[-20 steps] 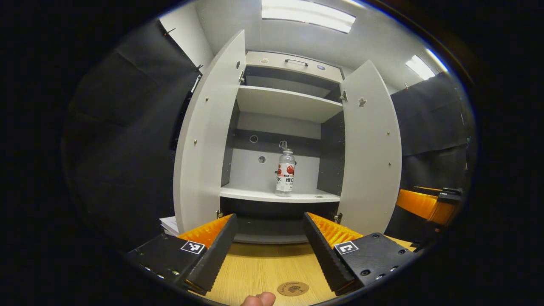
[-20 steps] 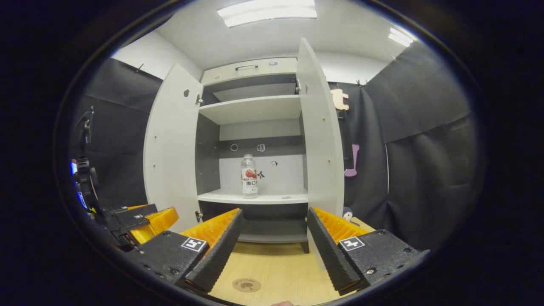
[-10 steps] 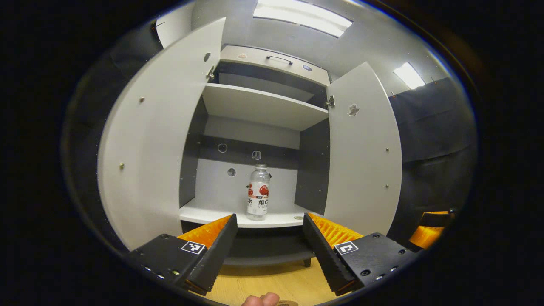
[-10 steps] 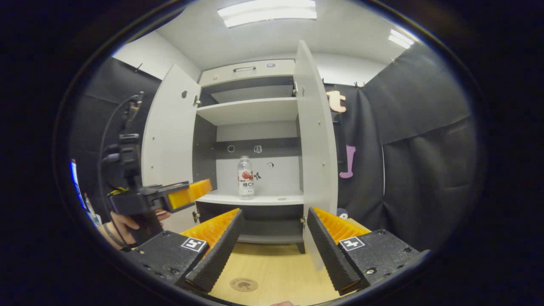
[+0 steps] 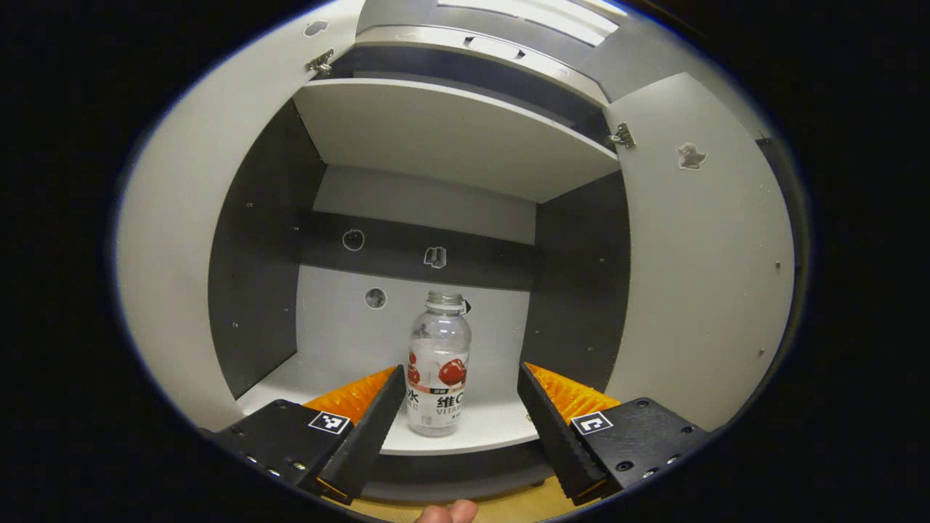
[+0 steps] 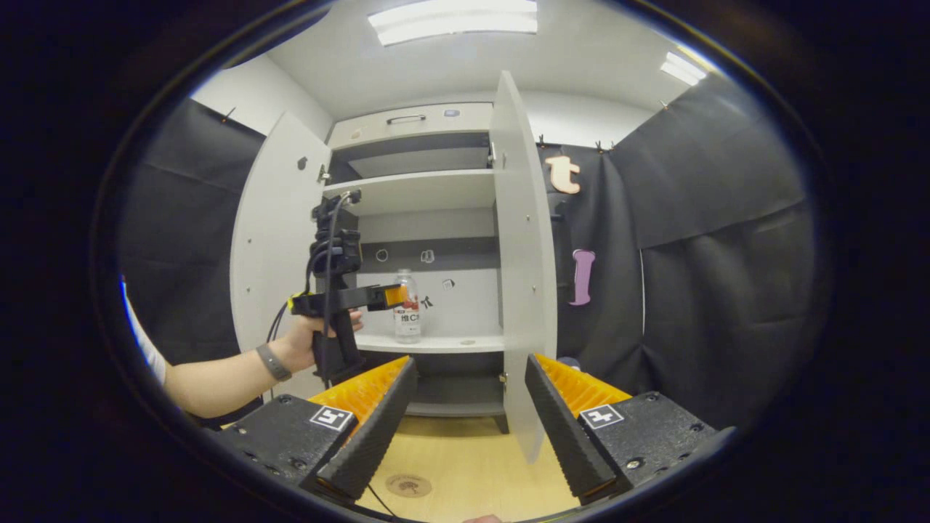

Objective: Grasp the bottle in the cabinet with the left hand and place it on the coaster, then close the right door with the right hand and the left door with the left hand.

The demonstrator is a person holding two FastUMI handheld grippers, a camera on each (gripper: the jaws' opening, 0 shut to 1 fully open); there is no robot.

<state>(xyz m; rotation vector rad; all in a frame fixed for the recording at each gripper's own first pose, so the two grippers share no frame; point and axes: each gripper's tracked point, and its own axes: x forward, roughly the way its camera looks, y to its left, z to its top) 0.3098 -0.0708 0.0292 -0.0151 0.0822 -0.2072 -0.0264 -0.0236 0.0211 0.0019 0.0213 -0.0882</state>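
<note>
The cabinet (image 5: 254, 276) stands open, with both doors swung out. The bottle (image 5: 438, 370) stands upright on the lower shelf (image 5: 494, 428), near the middle. It is clear, with a label that has red fruit on it.

In the left gripper view, the left gripper (image 5: 458, 407) is wide open and holds nothing. It is right in front of the shelf. The bottle shows between its two fingers, a bit nearer the left one, and neither finger touches it. A fingertip (image 5: 447, 512) of the person peeks in at the bottom edge. The left door (image 5: 167, 240) is on one side and the right door (image 5: 705, 269) on the other. The upper shelf (image 5: 450, 131) is above the bottle.

In the right gripper view, the right gripper (image 6: 468, 414) is also wide open and holds nothing. It hangs over the wooden desk (image 6: 465, 465), well back from the cabinet. The round coaster (image 6: 408, 485) lies flat on the desk between its fingers, near the bottom. Farther off, a hand (image 6: 309, 338) with a wristband (image 6: 272, 361) holds the left gripper up at the shelf, just beside the bottle. The right door sticks out edge-on toward the camera.
</note>
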